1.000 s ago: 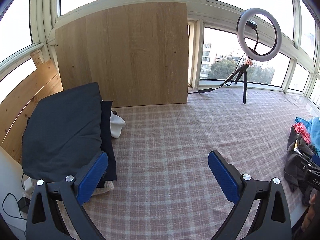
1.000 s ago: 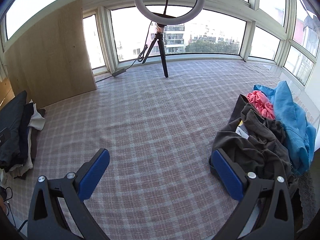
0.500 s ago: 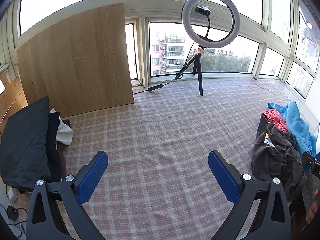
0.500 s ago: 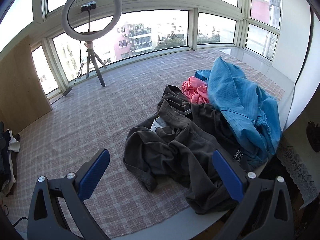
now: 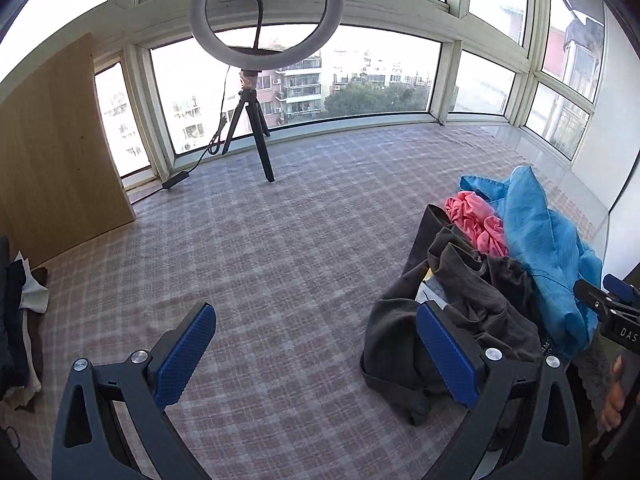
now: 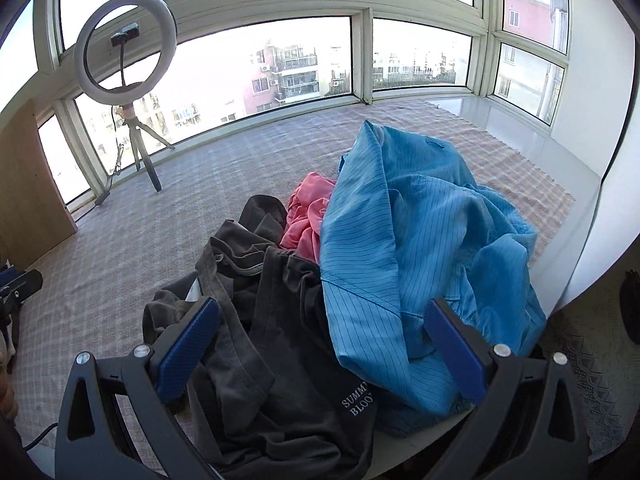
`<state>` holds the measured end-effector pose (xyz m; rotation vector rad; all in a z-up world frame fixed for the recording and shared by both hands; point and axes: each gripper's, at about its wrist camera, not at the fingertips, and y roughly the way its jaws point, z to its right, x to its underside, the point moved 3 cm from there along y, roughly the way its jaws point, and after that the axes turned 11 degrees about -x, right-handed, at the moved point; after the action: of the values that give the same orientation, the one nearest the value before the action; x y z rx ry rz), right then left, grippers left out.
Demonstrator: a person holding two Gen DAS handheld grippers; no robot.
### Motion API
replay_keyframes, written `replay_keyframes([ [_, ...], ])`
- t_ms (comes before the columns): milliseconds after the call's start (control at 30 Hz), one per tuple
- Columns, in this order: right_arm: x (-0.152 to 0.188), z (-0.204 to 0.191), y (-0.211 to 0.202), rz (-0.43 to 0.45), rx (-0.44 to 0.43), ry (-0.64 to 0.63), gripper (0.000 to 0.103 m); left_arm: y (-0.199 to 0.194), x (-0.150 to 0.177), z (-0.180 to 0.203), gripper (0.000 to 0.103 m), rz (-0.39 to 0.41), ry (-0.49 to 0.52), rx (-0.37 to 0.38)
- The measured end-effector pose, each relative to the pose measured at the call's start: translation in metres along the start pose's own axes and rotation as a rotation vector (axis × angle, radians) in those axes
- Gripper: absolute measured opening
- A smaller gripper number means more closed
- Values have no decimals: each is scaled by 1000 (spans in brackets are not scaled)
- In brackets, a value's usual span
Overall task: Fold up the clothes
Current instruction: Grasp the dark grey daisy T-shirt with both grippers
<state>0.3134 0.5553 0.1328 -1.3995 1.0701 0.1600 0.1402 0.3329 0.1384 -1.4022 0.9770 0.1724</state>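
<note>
unfolded pile (image 6: 360, 280) heaped at near right edge of plaid-covered surface (image 5: 280, 260), dark tee tangled under blue shirt (image 6: 420, 240) w/ pink item (image 6: 308, 216) wedged btwn, right hand-held gripper (image 6: 320, 348) wide & empty just above, left hand-held gripper (image 5: 316, 352) wide & empty beside; risk: snagging 2 layers at once, dragging pile off edge.

A heap of 3 crumpled garments lies at the right end of the pink-and-grey checked cloth-covered worktop (image 5: 288, 264): the dark grey T-shirt (image 6: 280, 344) in front, the blue pinstriped shirt (image 6: 408, 248) draped partly over it on the right, the pink crumpled garment (image 6: 308, 216) wedged behind between them. The white ring light on a black tripod (image 5: 260, 80) stands at the back by the windows. The light wooden board (image 5: 52, 152) leans at the far left, with the stack of folded dark clothes (image 5: 20, 320) before it at the left edge.
</note>
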Motion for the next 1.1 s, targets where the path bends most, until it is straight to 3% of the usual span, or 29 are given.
replay_keyframes([
  [133, 4, 27, 2, -23, -33, 26, 94, 35, -2, 69, 101, -98, 82, 76],
  [300, 12, 56, -16, 4, -14, 45, 94, 52, 10, 155, 100, -206, 211, 192],
  [333, 14, 61, -18, 6, -7, 59, 94, 54, 15, 170, 94, -204, 259, 199],
  [367, 16, 67, -20, 7, 0, 73, 94, 56, 21, 181, 60, -195, 302, 203],
  [433, 18, 75, -24, 10, -1, 104, 94, 60, 25, 180, 8, -203, 312, 224],
  [500, 16, 78, -26, 15, -7, 118, 94, 61, 24, 168, 8, -216, 264, 266],
  [567, 13, 76, -29, 24, -3, 111, 94, 54, 16, 145, 7, -201, 203, 287],
  [700, 2, 54, -34, 50, -37, 73, 94, 15, -13, 52, 7, -100, 56, 257],
  [800, -8, 21, -33, 57, -97, 29, 94, -15, -28, -37, 7, -8, -52, 176],
  [867, -14, -6, -28, 52, -156, -11, 94, -22, -25, -96, 10, 31, -103, 82],
  [900, -15, -21, -22, 38, -194, -35, 94, -15, -18, -125, 14, 6, -113, 9],
  [933, -16, -38, -13, 13, -233, -65, 94, -3, -8, -151, 26, -44, -127, -73],
  [1000, -13, -75, 6, -34, -312, -148, 94, 15, 18, -193, 30, -127, -189, -176],
  [1100, 3, -128, 42, -138, -414, -320, 94, 13, 58, -224, 30, -175, -239, -179],
])
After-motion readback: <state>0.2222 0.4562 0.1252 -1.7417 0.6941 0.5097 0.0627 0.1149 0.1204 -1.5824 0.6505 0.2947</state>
